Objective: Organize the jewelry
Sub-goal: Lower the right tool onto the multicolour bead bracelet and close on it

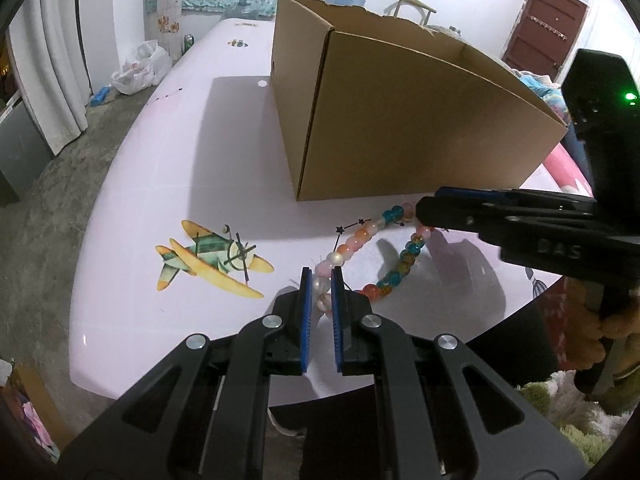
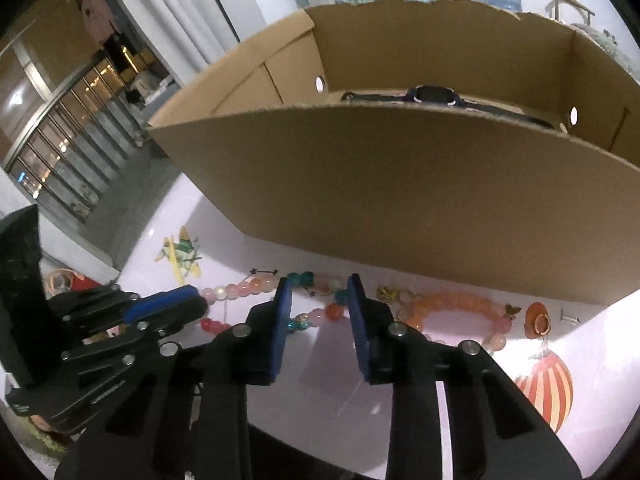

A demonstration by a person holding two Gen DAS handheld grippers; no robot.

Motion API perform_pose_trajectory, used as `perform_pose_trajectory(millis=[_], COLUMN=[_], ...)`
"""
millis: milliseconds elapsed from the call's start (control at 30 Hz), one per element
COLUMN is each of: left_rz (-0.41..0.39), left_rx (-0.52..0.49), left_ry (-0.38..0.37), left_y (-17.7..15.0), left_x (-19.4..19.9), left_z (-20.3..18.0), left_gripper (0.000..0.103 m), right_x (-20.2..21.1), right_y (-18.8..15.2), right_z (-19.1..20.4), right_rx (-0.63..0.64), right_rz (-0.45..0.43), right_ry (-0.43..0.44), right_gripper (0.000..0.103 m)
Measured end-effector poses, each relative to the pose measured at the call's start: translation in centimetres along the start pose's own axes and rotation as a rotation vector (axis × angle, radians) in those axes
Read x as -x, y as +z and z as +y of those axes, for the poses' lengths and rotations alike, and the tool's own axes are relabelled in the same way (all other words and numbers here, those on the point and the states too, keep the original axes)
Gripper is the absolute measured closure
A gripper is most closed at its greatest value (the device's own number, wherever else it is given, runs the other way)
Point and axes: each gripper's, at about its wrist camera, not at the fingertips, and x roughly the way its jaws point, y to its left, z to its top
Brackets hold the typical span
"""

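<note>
A multicolour bead necklace (image 1: 404,264) lies in a loop on the pink table (image 1: 160,184) in front of an open cardboard box (image 1: 400,120). My left gripper (image 1: 321,280) is shut on the necklace's near end, pale beads between its blue pads. My right gripper (image 2: 318,300) is open, its fingers either side of the necklace's far end (image 2: 320,312); it also shows in the left wrist view (image 1: 424,210). A pink bead bracelet (image 2: 460,308) lies to the right of it. A dark watch (image 2: 434,96) lies inside the box (image 2: 400,184).
Printed plane (image 1: 212,260) and hot-air balloon (image 2: 548,384) pictures mark the table. A small gold charm (image 2: 386,292) and a small metal piece (image 2: 568,316) lie near the box. The table edge curves close on the left and near sides.
</note>
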Motion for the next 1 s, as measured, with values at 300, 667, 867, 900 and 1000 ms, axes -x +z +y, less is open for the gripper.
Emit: perform_pose_trajectory(millis=[300,667,867,900,1000], left_rz=[0.007,-0.028,-0.052,-0.052,-0.033], left_rx=[0.002,-0.017,-0.05,-0.057,-0.072], left_ry=[-0.002,-0.011,-0.035,-0.041,-0.048], left_y=[0.0,0.2,0.8,0.9,0.8], left_x=[-0.3,0.3,1.0,1.0,0.5], left_z=[0.0,-0.4,-1.3,-1.5,-1.9], left_gripper=[0.095,0.095,0.095,0.095,0.095], right_x=[-1.7,0.0,2.7,3.0,3.3], right_y=[0.1,0.4,-0.2,-0.4,-1.6], right_z=[0.7,1.3,1.4,1.3,0.5], right_rx=[0.046,0.055,0.046,0.043,0.029], right_rz=[0.041,-0.015,-0.055,-0.055,-0.037], right_ry=[-0.054,-0.035,-0.034,-0.04,-0.061], right_gripper=[0.086,0.093,0.093,0.093,0.093])
